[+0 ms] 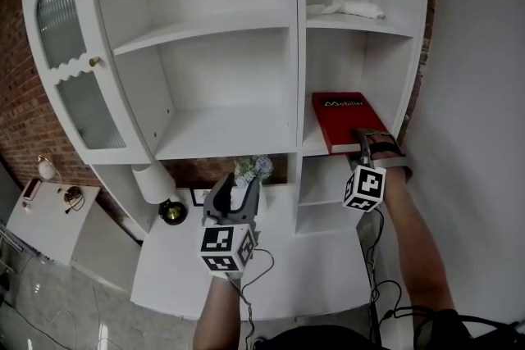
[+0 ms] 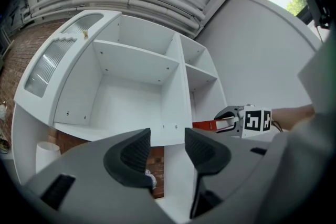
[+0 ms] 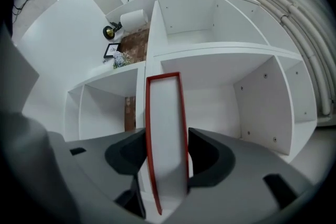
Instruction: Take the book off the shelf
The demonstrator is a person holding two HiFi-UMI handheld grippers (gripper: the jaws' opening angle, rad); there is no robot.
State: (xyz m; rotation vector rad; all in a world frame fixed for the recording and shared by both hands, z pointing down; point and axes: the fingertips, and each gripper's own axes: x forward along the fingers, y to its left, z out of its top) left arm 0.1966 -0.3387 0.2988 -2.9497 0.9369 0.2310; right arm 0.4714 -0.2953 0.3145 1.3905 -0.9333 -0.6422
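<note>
Got the right hand-held gripper [image 3: 165, 157] clamped on the red book [image 1: 344, 119], left hand-held gripper [image 2: 167, 152] gaping, empty. Might slip out if yanked off the shelf [image 1: 314, 145].

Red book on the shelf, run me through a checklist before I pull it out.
1. Red book between the right gripper jaws: ok.
2. Pads pressing both covers: ok, they appear to touch.
3. Book lying flat on its shelf, nothing on top: ok.
4. Left gripper open, empty, away from the book: ok.
5. How deep the grip reaches onto the book: cannot tell.
</note>
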